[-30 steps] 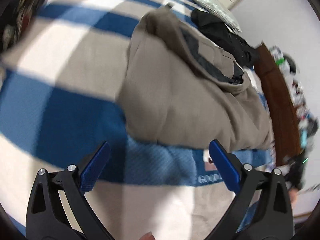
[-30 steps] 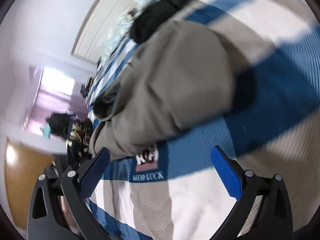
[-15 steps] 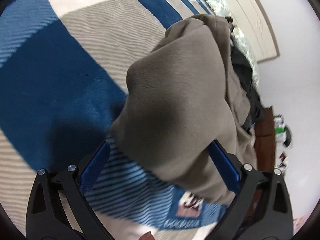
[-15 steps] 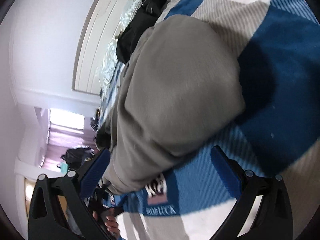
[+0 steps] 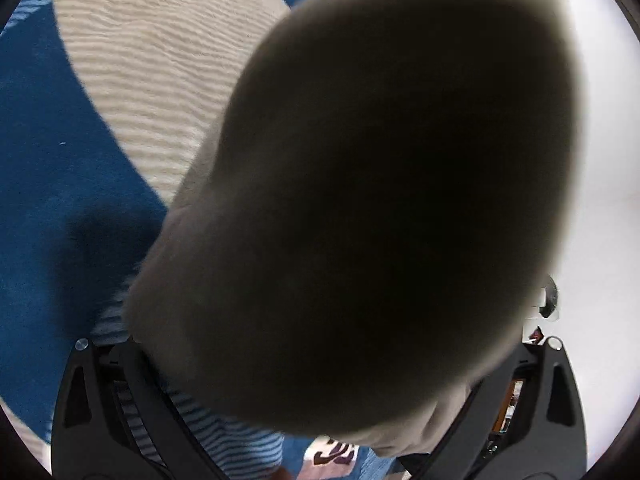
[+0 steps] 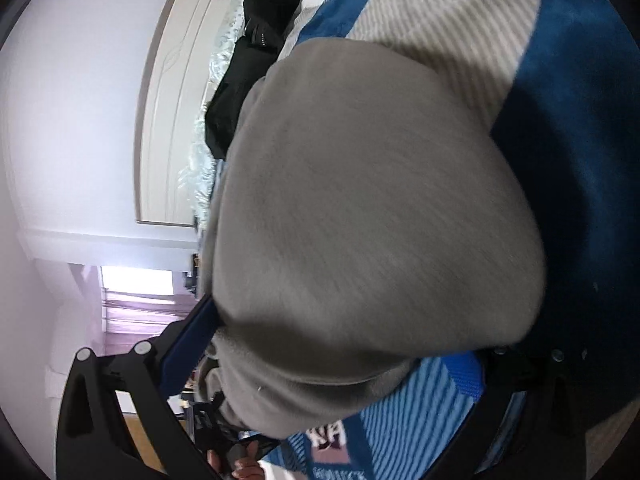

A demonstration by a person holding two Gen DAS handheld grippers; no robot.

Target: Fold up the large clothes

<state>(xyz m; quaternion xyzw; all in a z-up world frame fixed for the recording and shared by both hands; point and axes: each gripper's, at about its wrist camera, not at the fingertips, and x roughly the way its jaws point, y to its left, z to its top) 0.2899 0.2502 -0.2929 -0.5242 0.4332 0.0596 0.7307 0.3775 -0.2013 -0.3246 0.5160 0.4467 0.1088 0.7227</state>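
A bulky grey-brown garment (image 5: 380, 184) lies folded on a blue, white and beige striped blanket (image 5: 60, 184). In the left wrist view it fills most of the frame, dark and very close. It covers both fingertips of my left gripper (image 5: 316, 332), whose arms stand wide apart, so that gripper is open around the garment's near edge. In the right wrist view the same garment (image 6: 372, 216) bulges between the blue fingers (image 6: 192, 336) of my right gripper (image 6: 332, 356), which is open too, with the cloth's edge reaching in between them.
A black garment (image 6: 256, 52) lies further along the bed, near a white headboard (image 6: 176, 104) and wall. A "GOOD LUCK" patch (image 6: 328, 440) shows on the blanket under the grey garment. A hand (image 6: 244, 468) appears at the bottom of the right wrist view.
Both grippers have moved in towards the grey garment, from well short of it to having its near edge between their open fingers. The garment now hides the left fingertips.
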